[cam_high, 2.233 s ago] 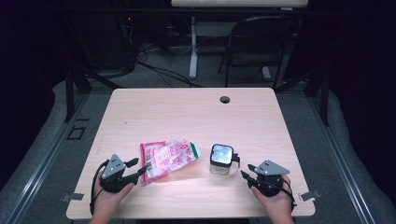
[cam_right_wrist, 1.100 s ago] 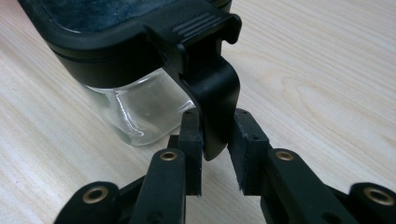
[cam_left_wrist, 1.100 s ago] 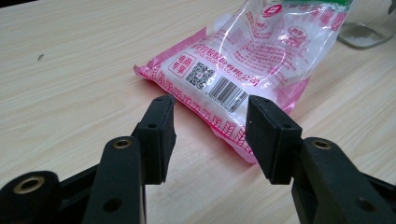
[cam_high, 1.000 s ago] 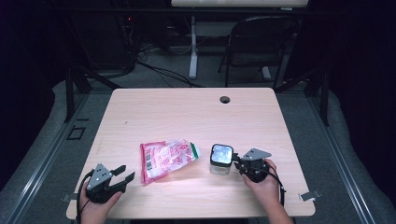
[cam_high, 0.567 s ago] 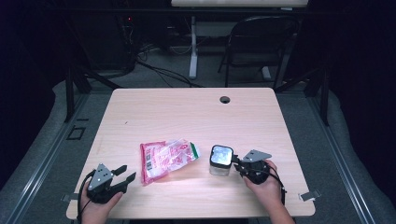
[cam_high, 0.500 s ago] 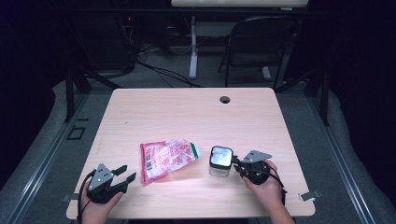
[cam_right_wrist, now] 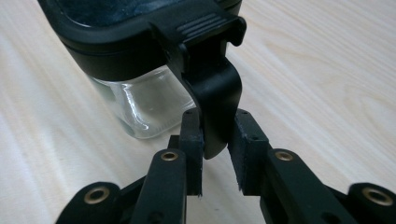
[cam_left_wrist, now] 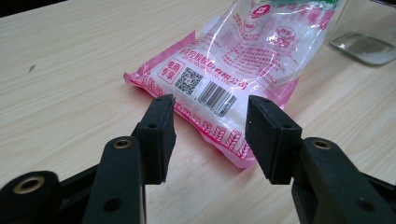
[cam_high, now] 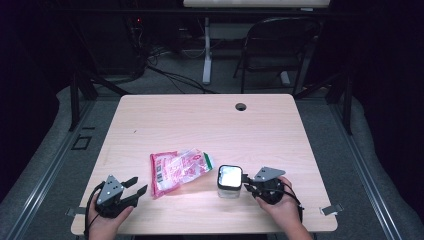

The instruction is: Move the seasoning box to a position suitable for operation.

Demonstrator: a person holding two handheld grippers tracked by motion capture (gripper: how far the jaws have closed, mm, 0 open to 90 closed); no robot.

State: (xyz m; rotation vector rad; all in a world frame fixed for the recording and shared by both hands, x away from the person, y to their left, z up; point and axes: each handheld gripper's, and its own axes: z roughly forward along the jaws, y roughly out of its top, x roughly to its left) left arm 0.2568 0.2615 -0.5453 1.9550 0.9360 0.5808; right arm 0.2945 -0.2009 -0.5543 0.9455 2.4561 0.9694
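Wooden table (cam_high: 200, 120), pale and wide, with a small round hole (cam_high: 241, 106) near the far edge. Near the middle of the front half, lying flat, a pink and clear plastic bag (cam_high: 177, 170) with a barcode and a green strip at its far end. Just to the right of the bag, standing upright, a clear glass jar (cam_high: 229, 181) with a black lid frame and a black clip latch (cam_right_wrist: 212, 93) hanging down its side toward the person. At the front right corner, the right gripper (cam_high: 248, 185) held level and pointing left at the jar; in the right gripper view (cam_right_wrist: 215, 154), jaws closed almost together on the lower tip of the latch, left pad touching it, right pad pressing or just beside it. At the front left corner, the left gripper (cam_high: 136, 186) resting low, apart from the bag; in the left gripper view (cam_left_wrist: 210, 135), jaws about half open with nothing between them, aimed at the near corner of the bag (cam_left_wrist: 233, 74).
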